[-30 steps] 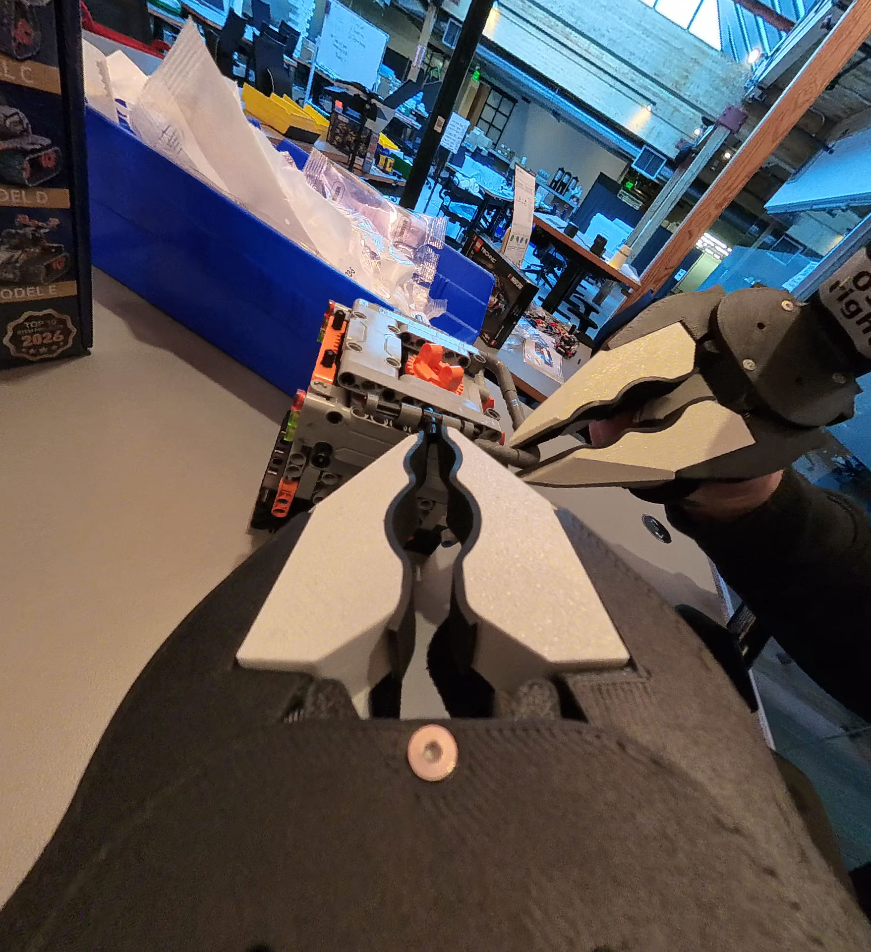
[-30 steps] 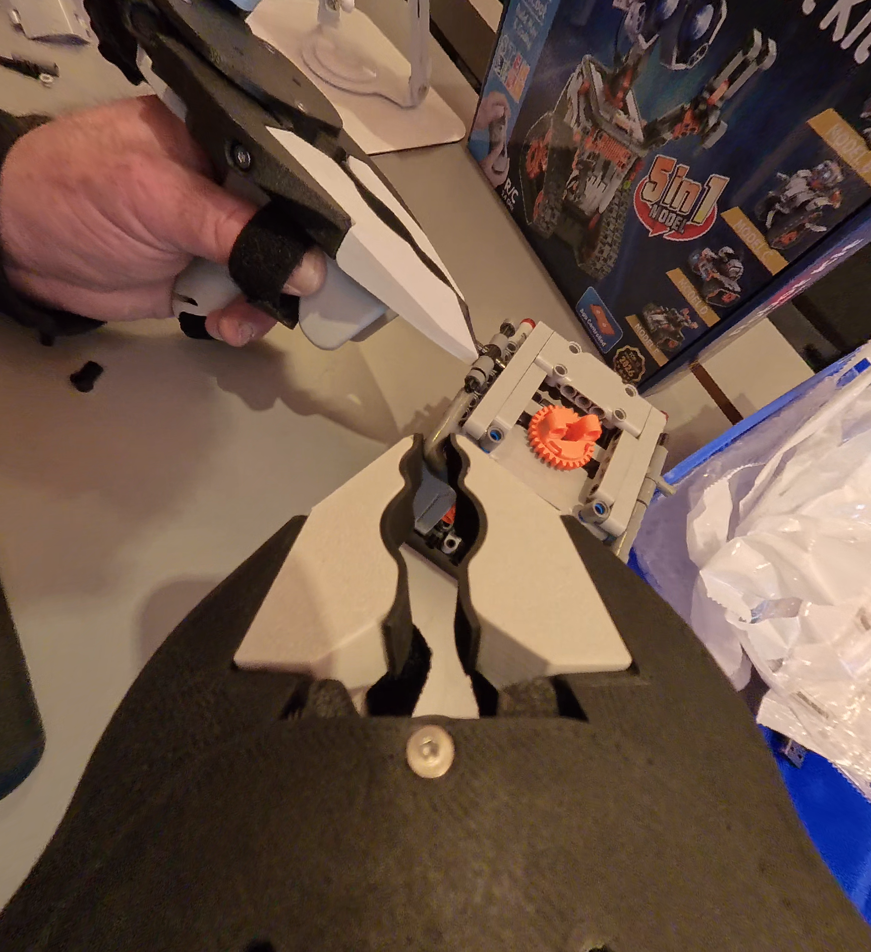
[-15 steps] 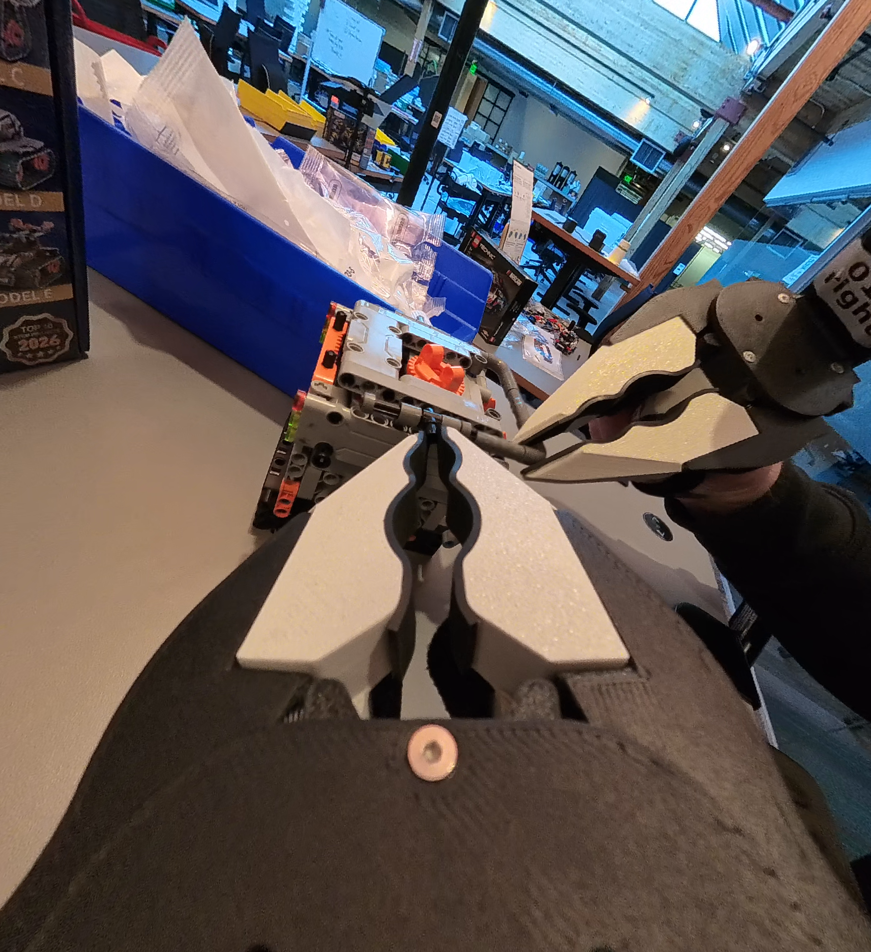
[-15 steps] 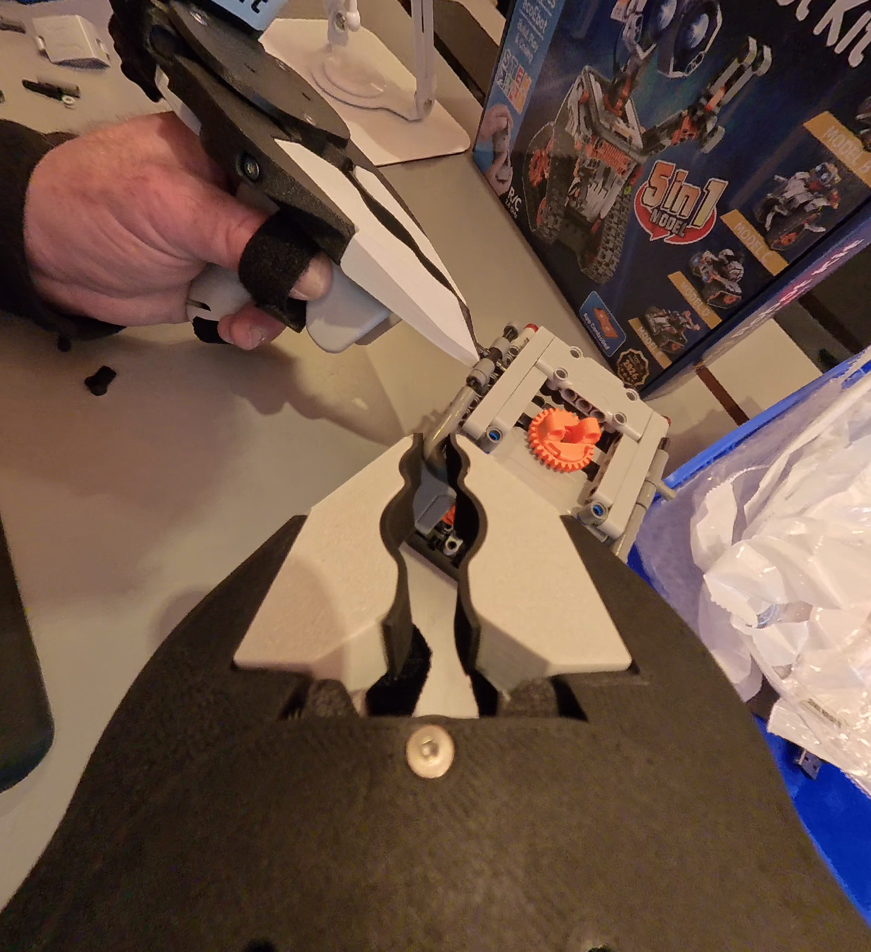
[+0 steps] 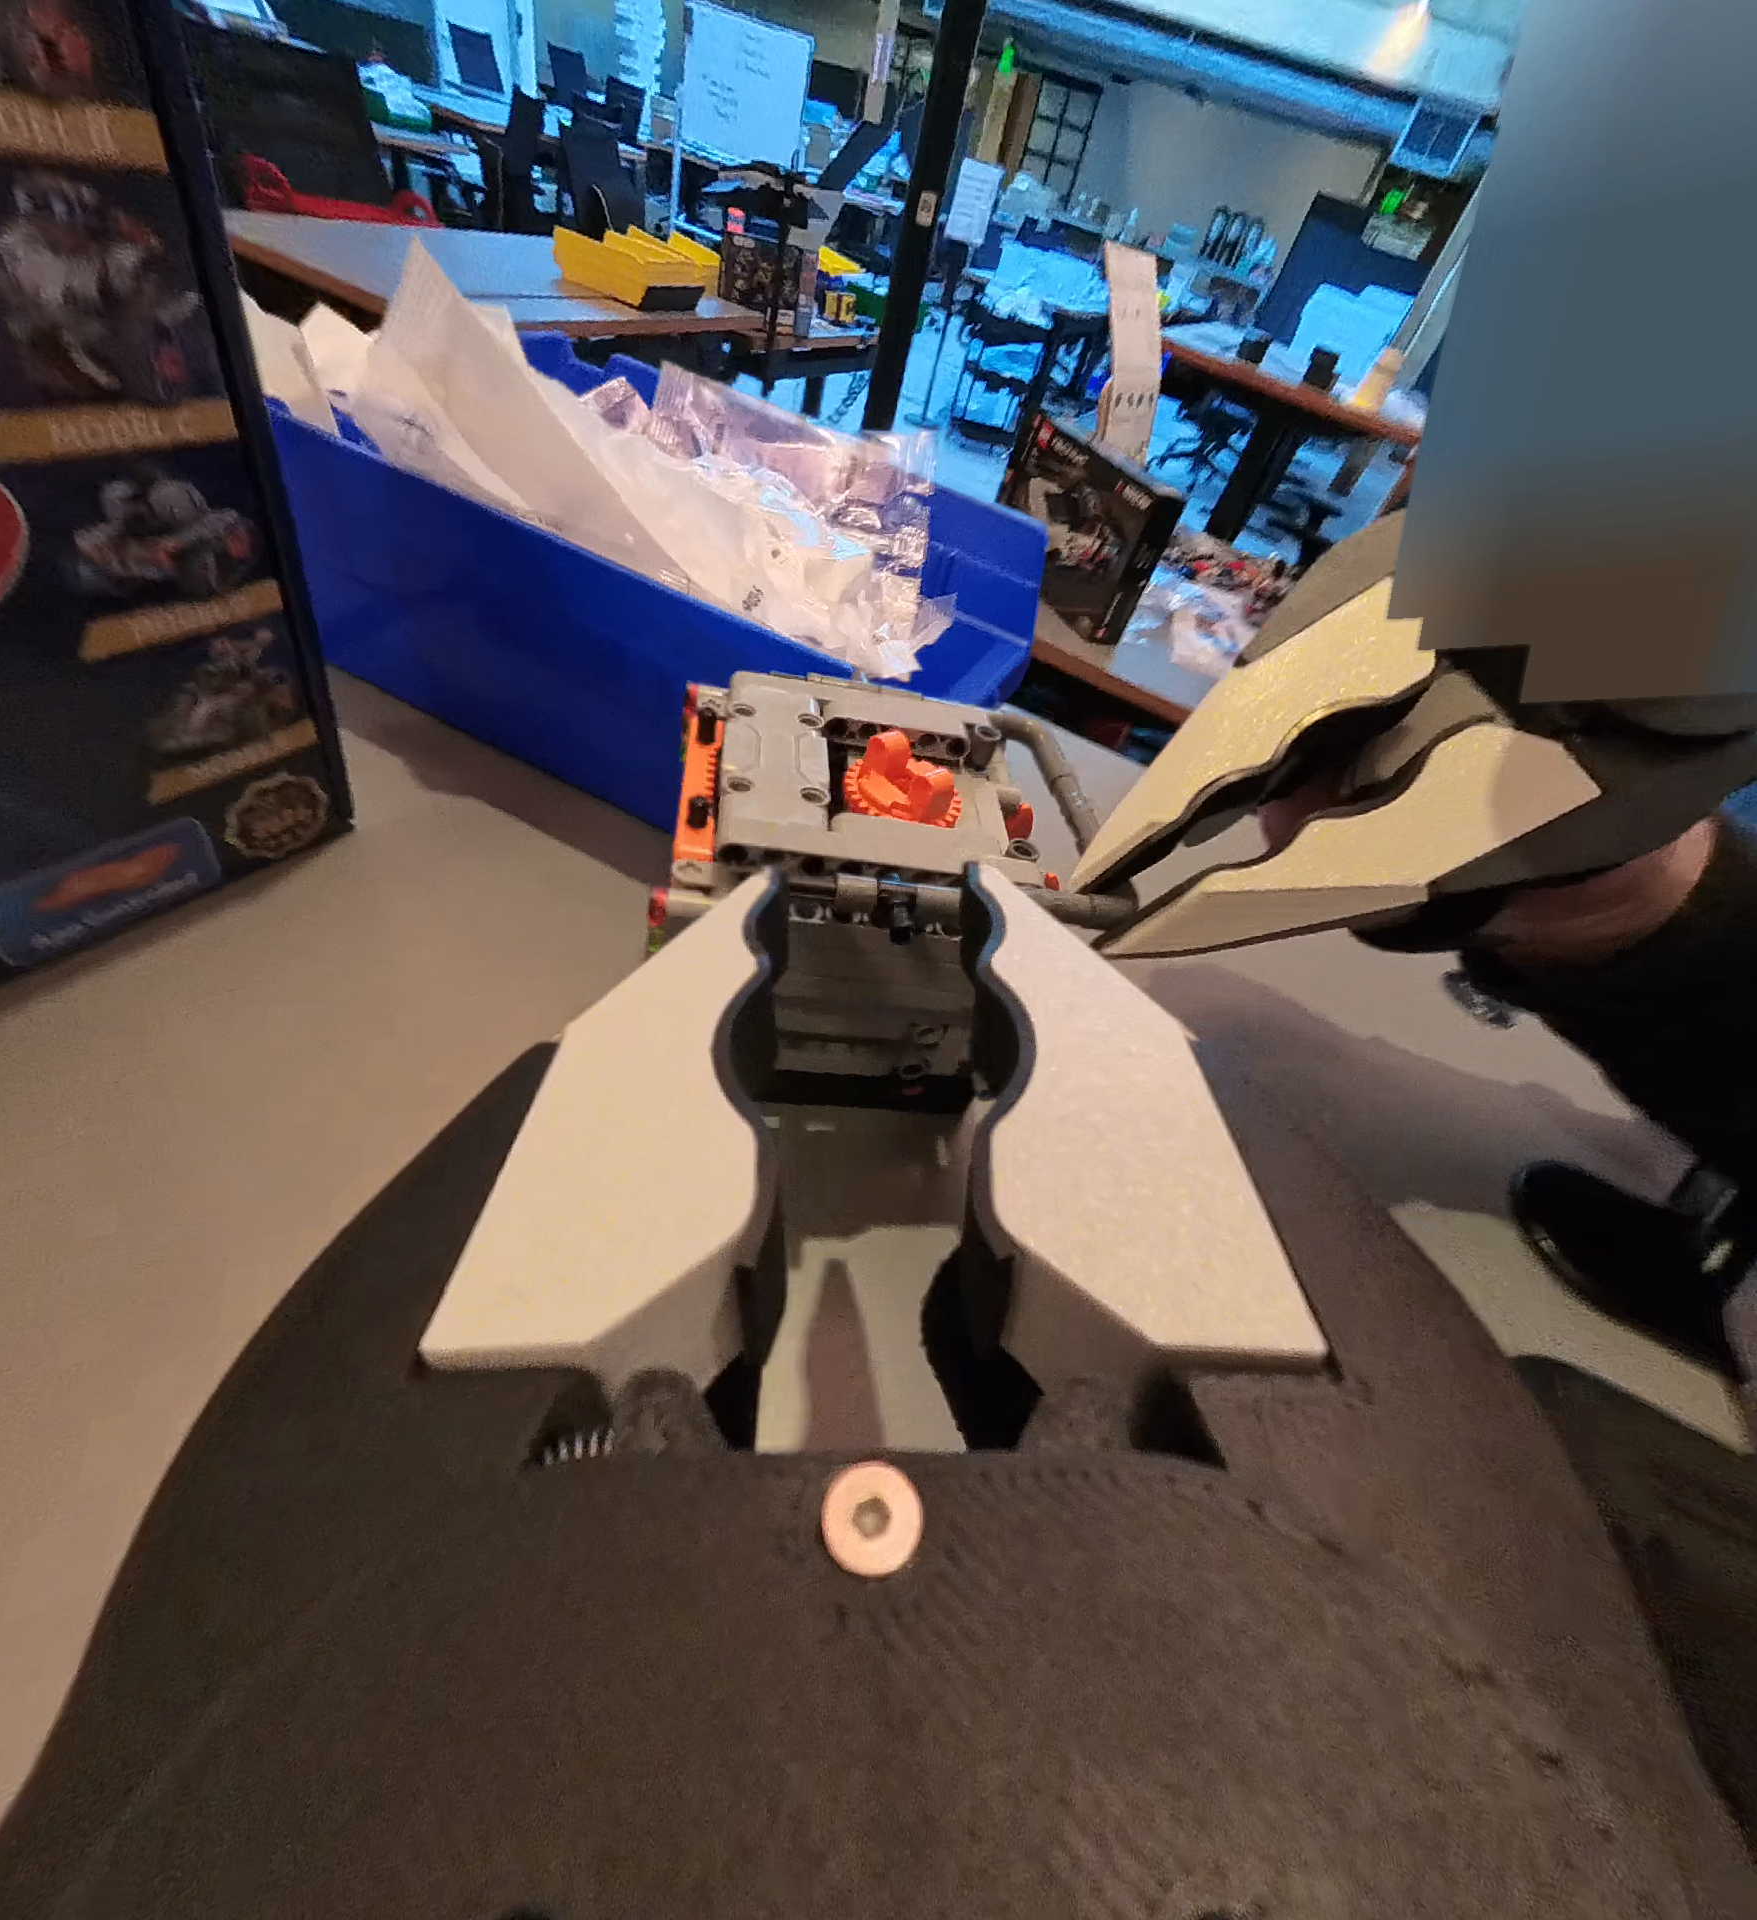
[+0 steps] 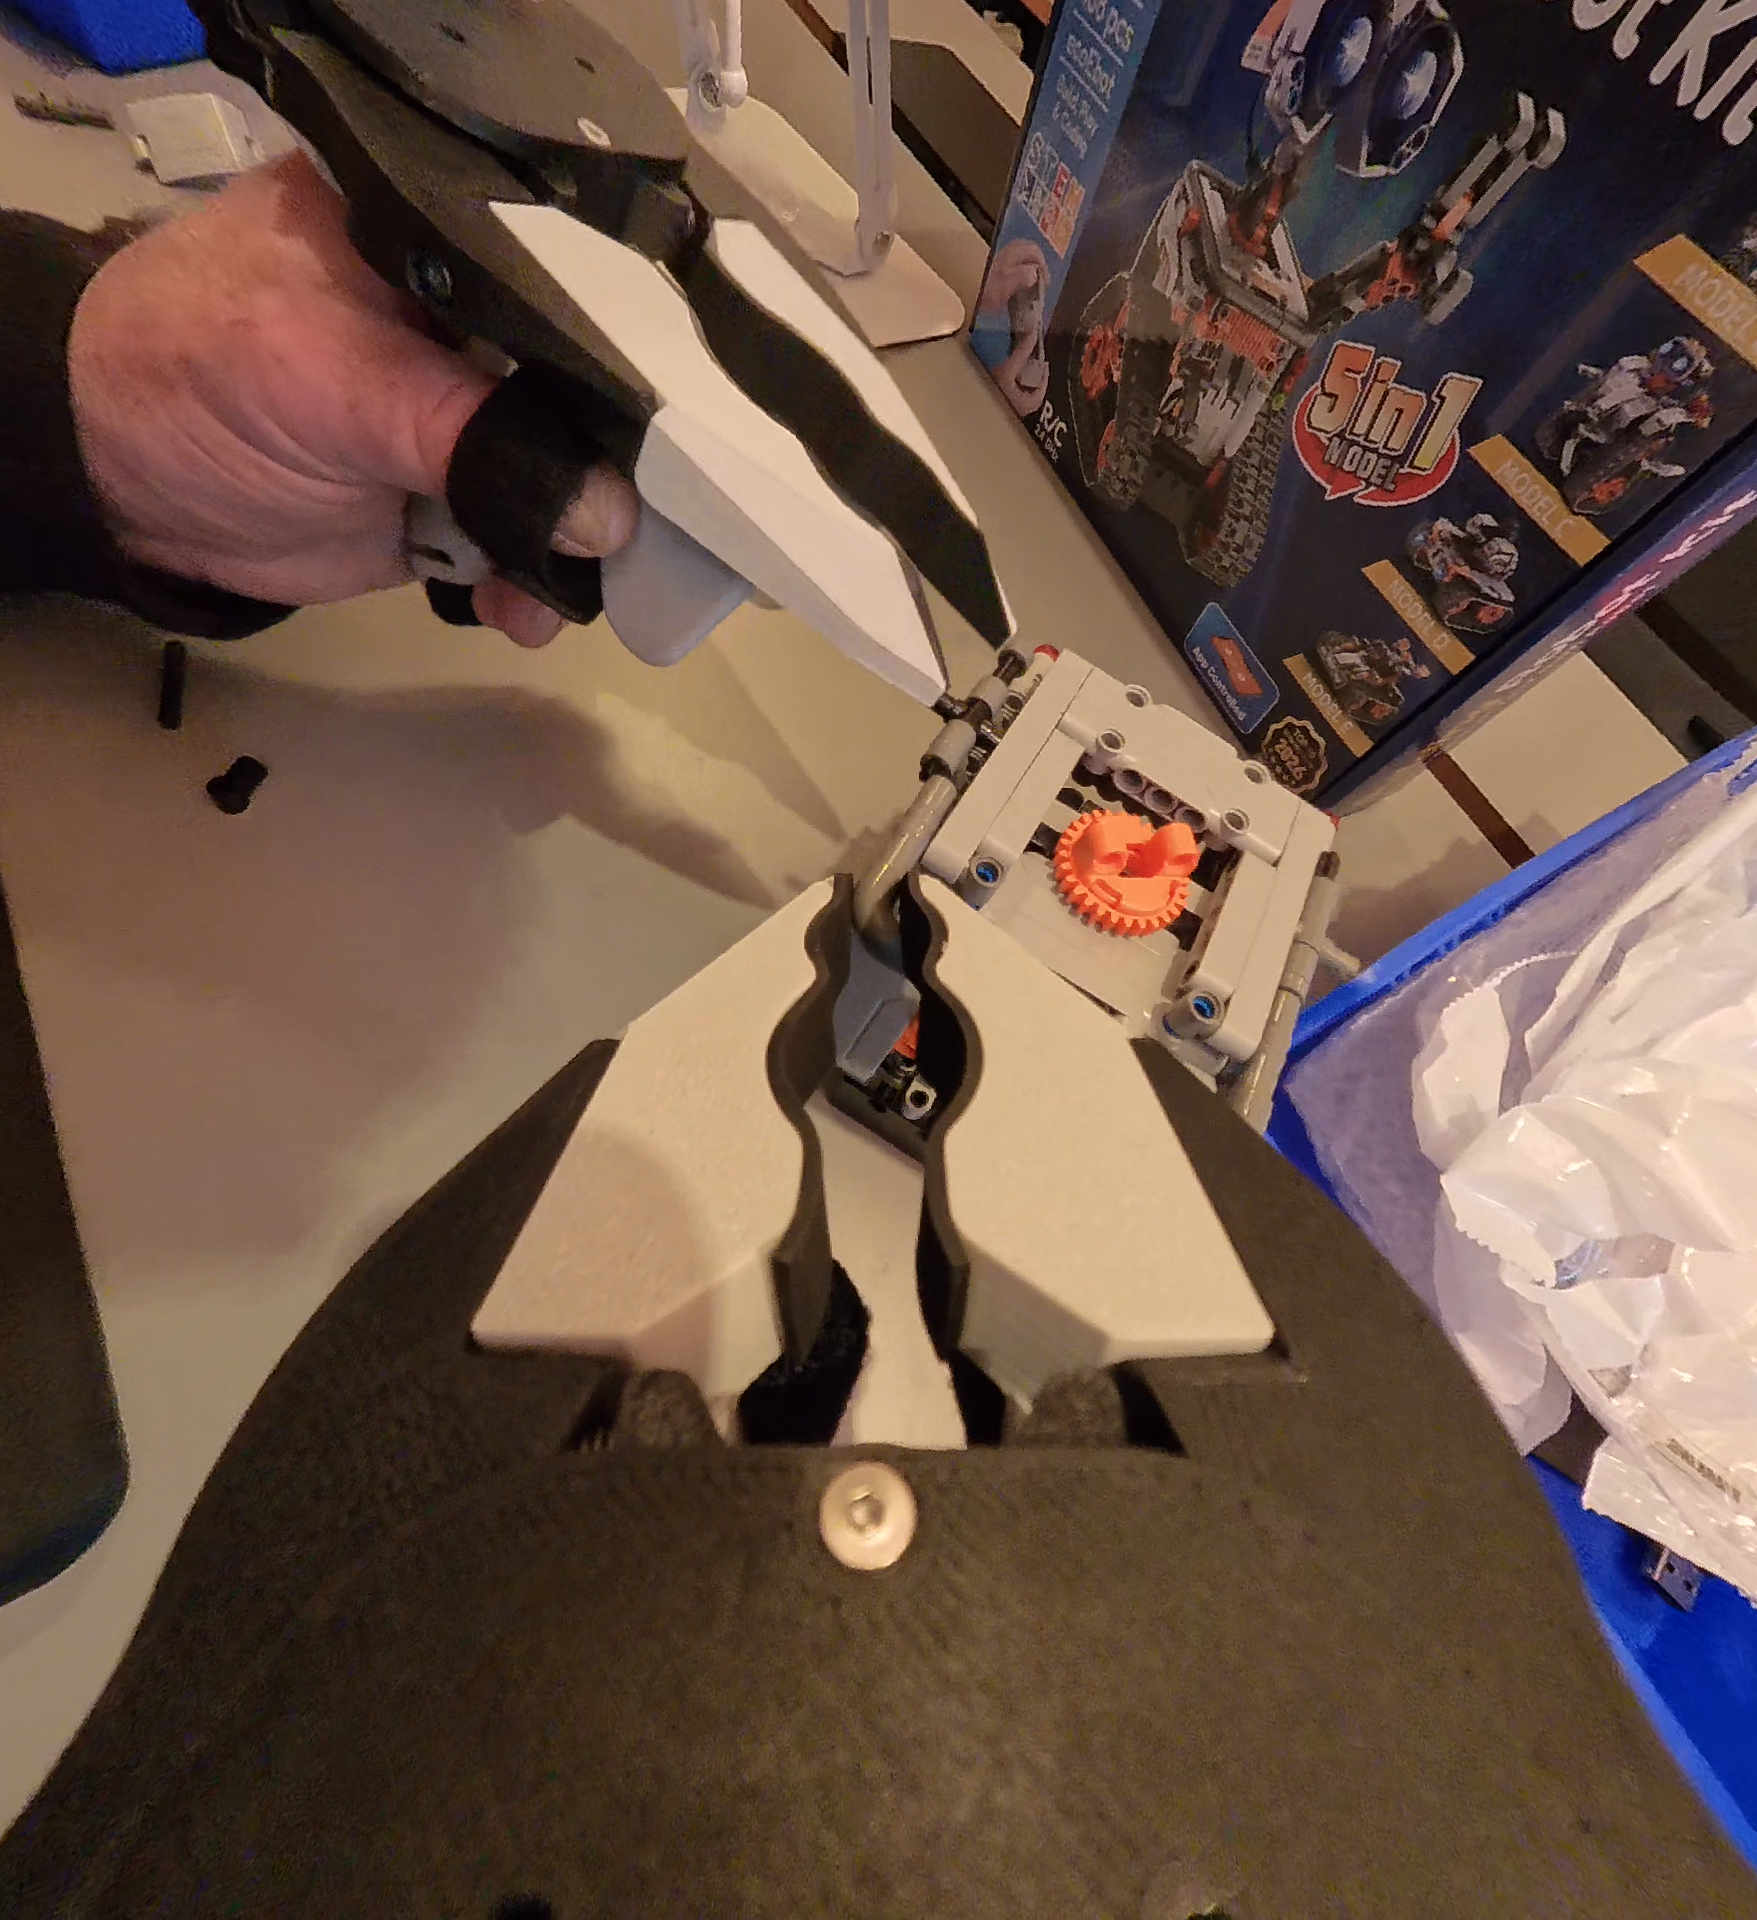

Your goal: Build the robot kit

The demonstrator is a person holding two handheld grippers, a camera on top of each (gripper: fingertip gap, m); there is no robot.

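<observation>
Up close, from the left wrist: shows the left gripper [image 5: 869, 894] spread wide, tips on either side of the near top edge of a grey brick model [image 5: 780, 769] without clamping it. Finds the model standing on the table [image 5: 178, 1143], an orange gear [image 5: 895, 790] set into its top. Shows, on the right, the right gripper [image 5: 1097, 914] reaching in with tips pressed on a grey tube [image 5: 1056, 769] that curves off the model's right side. Puts a blue bin [image 5: 541, 623] full of plastic bags [image 5: 749, 499] just beyond the model, and a dark box [image 5: 105, 520] upright at far left.

Next, from the right wrist: shows the right gripper [image 6: 879, 894] nearly closed, pinching the tube [image 6: 905, 831] at its bend, right beside the model [image 6: 1061, 717]. Places the gear [image 6: 1123, 862] in the open frame on top. Catches the left gripper [image 6: 973, 665] coming in from the upper left, held by a hand [image 6: 261, 436], tips slightly apart at the pins on the model's far left corner. Sets the box [image 6: 1425, 364] behind the model, the bin [image 6: 1684, 1714] with bags [image 6: 1632, 1091] at right, touching the model. Picks out small black pieces [image 6: 235, 784] on the table [image 6: 386, 1039] at left and a white stand [image 6: 853, 239] farther off.
</observation>
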